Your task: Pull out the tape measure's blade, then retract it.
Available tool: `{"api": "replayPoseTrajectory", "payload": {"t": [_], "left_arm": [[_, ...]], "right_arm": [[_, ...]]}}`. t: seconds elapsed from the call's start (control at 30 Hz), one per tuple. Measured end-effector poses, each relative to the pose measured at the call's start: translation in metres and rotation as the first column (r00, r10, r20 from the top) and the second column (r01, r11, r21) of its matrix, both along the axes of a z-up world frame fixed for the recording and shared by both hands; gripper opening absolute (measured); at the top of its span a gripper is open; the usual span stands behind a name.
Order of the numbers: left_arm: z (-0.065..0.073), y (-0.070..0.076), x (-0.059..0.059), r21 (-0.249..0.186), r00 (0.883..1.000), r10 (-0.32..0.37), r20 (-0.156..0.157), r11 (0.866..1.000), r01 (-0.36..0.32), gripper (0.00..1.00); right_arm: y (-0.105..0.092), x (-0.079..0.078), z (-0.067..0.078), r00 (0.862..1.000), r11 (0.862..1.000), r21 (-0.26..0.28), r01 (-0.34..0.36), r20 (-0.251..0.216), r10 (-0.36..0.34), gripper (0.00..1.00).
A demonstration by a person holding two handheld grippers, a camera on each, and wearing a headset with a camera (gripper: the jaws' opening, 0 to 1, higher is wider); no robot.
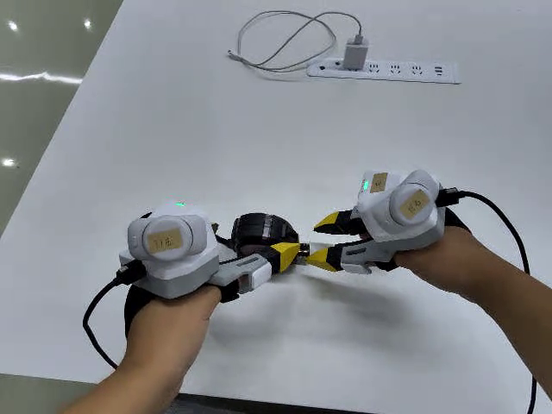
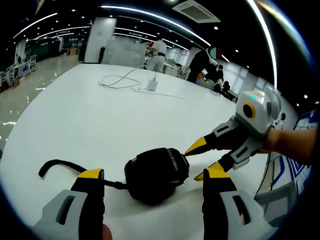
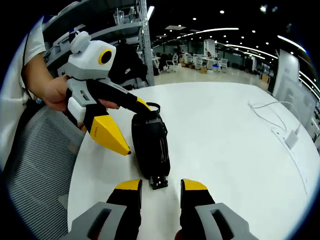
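- Head view: my two hands hold a claw each over a white surface (image 1: 216, 129), with the black tape measure (image 1: 263, 228) lying on it between them, close to my body.
- My left claw (image 2: 154, 174) is released. Its own view shows the yellow-tipped jaws spread wide, with the round case lying between and just ahead of them. I cannot tell whether either jaw touches it.
- My right claw (image 1: 321, 241) is also released, with a gap between its jaws. Its own view shows the narrow end of the case pointing into that gap, and a small tab (image 3: 159, 182) sits just ahead of the tips.
- The left claw view adds a black wrist strap (image 2: 60, 164) looping away from the case across the surface. It also shows people (image 2: 159, 52) standing in a bright hall beyond the far edge.
- The right claw view adds a grey mesh chair (image 3: 45, 150) beside the surface and metal shelving (image 3: 142, 30) behind my left hand. From this angle one left jaw lies on the near side of the case and the other on its far side.
- The head view shows a white power strip (image 1: 384, 69) at the far edge, holding a white charger (image 1: 355, 52) with a looped cable (image 1: 285, 39).
- Writing: each claw body carries a pale yellow sticker (image 1: 164, 240), but its marks are too small to read. I can make out no brand on the case.
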State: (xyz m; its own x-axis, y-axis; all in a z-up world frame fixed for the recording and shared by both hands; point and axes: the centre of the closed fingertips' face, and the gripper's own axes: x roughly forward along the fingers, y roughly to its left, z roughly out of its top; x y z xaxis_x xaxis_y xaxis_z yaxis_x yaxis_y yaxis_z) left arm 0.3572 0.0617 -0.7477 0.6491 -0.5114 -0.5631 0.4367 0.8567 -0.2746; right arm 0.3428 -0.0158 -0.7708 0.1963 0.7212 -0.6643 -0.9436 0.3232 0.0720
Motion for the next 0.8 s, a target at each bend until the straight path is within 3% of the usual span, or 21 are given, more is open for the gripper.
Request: {"api": "replayPoseTrajectory", "payload": {"t": [0.13, 0.43, 0.63, 0.8], "left_arm": [[0.004, 0.005, -0.004, 0.037, 0.998, -0.046, 0.034, 0.998, 0.045, 0.84], [0.011, 0.011, -0.011, 0.062, 0.994, -0.093, 0.064, 0.994, 0.089, 0.87], [0.017, 0.014, -0.019, 0.095, 0.982, -0.164, 0.091, 0.983, 0.156, 0.87], [0.021, 0.018, -0.026, 0.095, 0.977, -0.195, 0.092, 0.978, 0.186, 0.86]], "right_arm": [[-0.007, -0.004, 0.008, 1.000, 1.000, 0.015, 0.022, 0.009, -0.023, 0.32], [-0.025, -0.014, 0.019, 0.996, 0.997, 0.020, 0.079, 0.043, -0.079, 0.43], [-0.041, -0.018, 0.026, 0.990, 0.992, 0.011, 0.123, 0.060, -0.124, 0.51], [-0.053, -0.021, 0.031, 0.985, 0.988, 0.005, 0.155, 0.074, -0.155, 0.54]]}}
